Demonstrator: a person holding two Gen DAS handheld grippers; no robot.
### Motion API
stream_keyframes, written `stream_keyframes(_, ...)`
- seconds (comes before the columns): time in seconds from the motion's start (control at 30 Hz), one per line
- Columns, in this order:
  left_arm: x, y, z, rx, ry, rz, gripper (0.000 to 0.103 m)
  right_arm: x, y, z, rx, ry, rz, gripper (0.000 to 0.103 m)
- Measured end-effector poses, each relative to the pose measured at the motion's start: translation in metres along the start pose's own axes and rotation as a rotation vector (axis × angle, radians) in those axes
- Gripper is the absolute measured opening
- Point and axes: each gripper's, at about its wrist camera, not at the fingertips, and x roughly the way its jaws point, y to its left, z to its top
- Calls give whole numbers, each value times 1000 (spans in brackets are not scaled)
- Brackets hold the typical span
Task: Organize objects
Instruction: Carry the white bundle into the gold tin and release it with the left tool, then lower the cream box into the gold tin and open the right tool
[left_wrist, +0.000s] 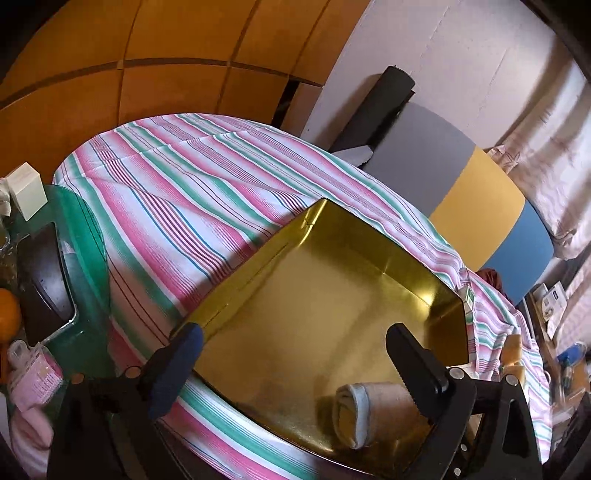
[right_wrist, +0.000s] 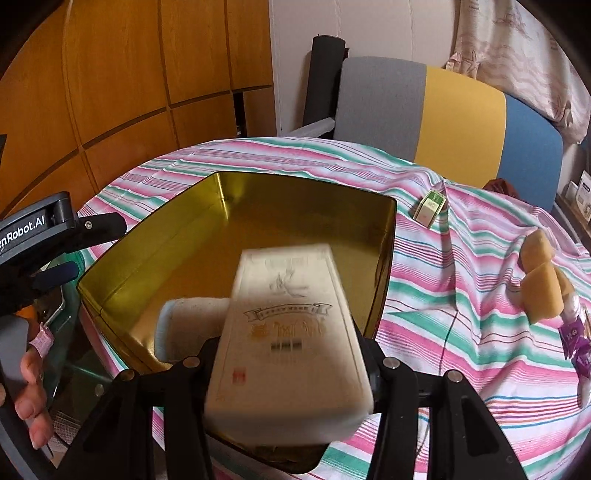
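A gold tin box (left_wrist: 332, 288) lies open on the striped tablecloth (left_wrist: 184, 192); it also shows in the right wrist view (right_wrist: 184, 251). A rolled beige sock (left_wrist: 369, 410) lies in its near corner, also seen in the right wrist view (right_wrist: 184, 325). My left gripper (left_wrist: 295, 350) is open and empty, its fingers astride the tin's near-left rim. My right gripper (right_wrist: 291, 369) is shut on a cream printed box (right_wrist: 291, 339), blurred, held above the tin's near edge; its fingertips are hidden under the box.
On the cloth to the right lie a small green-white carton (right_wrist: 430, 206), yellow sponges (right_wrist: 543, 280) and a purple packet (right_wrist: 576, 339). A chair (right_wrist: 443, 118) stands behind the table. A green glass side table (left_wrist: 81, 229) at left holds a phone (left_wrist: 44, 280), an orange and small boxes.
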Motion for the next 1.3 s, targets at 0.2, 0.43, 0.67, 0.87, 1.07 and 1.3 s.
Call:
stream_keyframes(0.2,-1,-5,-3,13,7,-5,100,-10,0,0,3,-23,-15,60)
stream_keyframes(0.43,-1,-8,-5,17,18,-11,100,-35,-7,-5,63,-73,14,60)
stream_keyframes(0.67,-1,-10,-8,21,23,-11,100,-55,-9,-14,106,-100,66,60)
stream_keyframes(0.87,-3,-12,-10,16,19,-13,100,-54,-2,-19,116,-83,164,60)
stream_keyframes(1.07,-3,-14,-11,22,27,-12,101,-47,-1,-24,128,-68,167,60)
stream_keyframes(1.3,-2,-27,-22,50,50,-53,103,-65,-28,-24,155,-148,58,60)
